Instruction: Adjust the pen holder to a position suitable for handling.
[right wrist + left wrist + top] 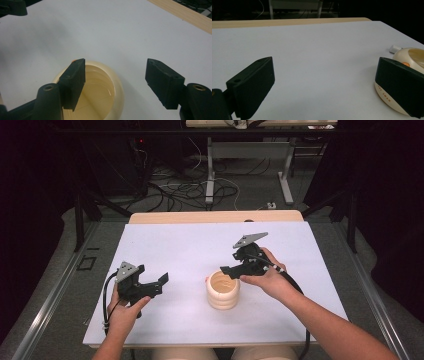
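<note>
Now, on my left, my left gripper [159, 282] sits low over the white table [175, 250], held in my left hand [125, 312] with its jaws spread wide apart and nothing between them; in the left gripper view the blocky matt black jaws frame bare white surface, and the right-hand one overlaps the cup's side. Moving toward the middle, there's the cream plastic cup [223, 290], standing upright near the table's centre, a little toward my edge. It is ribbed, stacked in rounded rings, smooth and slightly glossy, open at the top with a pale yellowish inside. Small lettering and an orange spot show on its wall in the left gripper view. Over to the right, my right hand [267, 277] tilts my right gripper [226, 270] down over the cup's far rim. Its jaws stand apart: one hangs over the cup's [100, 87] mouth, the other outside the wall, not gripping it.
</note>
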Motion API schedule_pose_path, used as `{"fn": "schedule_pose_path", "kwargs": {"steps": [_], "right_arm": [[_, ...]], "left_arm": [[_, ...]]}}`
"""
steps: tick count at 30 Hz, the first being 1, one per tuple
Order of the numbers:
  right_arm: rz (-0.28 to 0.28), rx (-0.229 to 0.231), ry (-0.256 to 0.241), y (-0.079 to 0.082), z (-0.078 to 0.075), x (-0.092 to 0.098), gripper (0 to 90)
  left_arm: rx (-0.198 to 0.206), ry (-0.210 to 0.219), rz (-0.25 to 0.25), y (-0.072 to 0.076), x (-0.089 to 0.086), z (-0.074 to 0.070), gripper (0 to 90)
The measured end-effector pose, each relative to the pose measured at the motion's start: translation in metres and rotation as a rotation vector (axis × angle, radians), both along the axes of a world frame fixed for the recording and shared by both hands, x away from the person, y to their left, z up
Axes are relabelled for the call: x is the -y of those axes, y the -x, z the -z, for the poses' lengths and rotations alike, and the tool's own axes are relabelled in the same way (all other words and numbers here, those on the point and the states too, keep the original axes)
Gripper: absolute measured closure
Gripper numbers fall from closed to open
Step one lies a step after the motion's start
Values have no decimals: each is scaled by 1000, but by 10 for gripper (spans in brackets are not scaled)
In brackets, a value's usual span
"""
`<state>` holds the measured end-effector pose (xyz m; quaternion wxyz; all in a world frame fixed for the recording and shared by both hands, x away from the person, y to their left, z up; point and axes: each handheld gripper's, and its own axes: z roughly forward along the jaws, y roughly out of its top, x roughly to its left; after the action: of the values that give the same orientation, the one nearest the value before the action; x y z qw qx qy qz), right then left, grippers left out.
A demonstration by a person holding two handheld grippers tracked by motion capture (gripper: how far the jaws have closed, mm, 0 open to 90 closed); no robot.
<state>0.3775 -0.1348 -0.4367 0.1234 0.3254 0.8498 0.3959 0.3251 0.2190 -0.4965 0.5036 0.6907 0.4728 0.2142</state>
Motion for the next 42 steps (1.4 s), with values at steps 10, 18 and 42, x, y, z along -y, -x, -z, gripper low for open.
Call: {"fn": "schedule_pose_path", "kwargs": {"steps": [10,18,42], "right_arm": [[2,21,-6,-7,-3,11,186],[102,48,7,-24,-8,36,150],[252,6,97,-65,11,90,22]], "left_arm": [[-4,2,-1,-1,0,1,19],[-5,5,-5,-1,0,1,19],[-24,7,-1,-3,-1,3,3]]}}
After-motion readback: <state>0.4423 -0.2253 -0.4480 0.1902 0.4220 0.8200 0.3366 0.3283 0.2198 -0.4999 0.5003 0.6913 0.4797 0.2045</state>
